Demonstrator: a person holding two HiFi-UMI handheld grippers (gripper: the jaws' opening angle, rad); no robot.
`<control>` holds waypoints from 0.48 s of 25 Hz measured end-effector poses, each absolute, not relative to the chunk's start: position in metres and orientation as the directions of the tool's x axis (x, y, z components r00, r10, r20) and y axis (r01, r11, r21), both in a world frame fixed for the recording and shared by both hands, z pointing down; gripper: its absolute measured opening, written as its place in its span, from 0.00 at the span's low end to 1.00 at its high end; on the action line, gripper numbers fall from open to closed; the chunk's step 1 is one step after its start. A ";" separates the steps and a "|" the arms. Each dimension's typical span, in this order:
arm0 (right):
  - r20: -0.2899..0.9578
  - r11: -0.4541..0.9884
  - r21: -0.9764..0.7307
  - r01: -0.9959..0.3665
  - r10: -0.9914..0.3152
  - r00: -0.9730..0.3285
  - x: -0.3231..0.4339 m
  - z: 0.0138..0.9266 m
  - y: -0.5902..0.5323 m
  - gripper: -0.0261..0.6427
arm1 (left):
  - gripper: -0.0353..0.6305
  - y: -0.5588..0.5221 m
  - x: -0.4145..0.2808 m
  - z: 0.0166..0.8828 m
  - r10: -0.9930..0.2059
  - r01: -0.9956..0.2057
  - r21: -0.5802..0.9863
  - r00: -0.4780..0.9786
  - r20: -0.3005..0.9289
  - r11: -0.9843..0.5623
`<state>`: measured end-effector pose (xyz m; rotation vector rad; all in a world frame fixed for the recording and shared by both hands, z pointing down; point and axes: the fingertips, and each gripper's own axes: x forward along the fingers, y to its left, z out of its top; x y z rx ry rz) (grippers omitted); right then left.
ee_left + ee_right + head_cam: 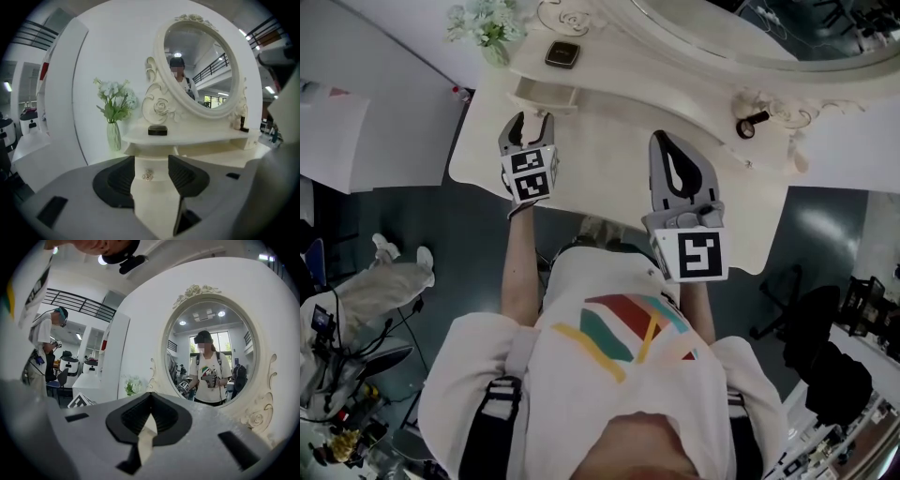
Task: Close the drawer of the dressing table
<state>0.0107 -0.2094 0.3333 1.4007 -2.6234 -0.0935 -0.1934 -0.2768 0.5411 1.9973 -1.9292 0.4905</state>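
Note:
The cream dressing table has a small drawer standing out from under its upper shelf. My left gripper hovers just in front of that drawer, jaws open and empty. In the left gripper view the drawer front and its small ornate knob show in the gap of the left gripper, apart from the pads. My right gripper is over the middle of the tabletop, shut on nothing. In the right gripper view, the right gripper faces the oval mirror.
A vase of pale flowers stands at the shelf's left end, with a small black box beside it. A dark little item lies at the right. Another person is at the left, and an office chair at the right.

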 end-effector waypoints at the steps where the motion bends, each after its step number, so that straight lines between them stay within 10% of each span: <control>1: 0.120 0.556 0.135 -0.820 -0.831 -0.543 0.011 0.334 -0.209 0.04 | 0.38 -0.276 -0.194 0.548 -0.880 -0.999 -0.016 0.031 0.474 -0.044; 12: 0.161 0.547 0.163 -0.821 -0.836 -0.525 0.012 0.344 -0.201 0.04 | 0.29 -0.287 -0.205 0.597 -0.828 -0.994 -0.061 0.038 0.560 -0.087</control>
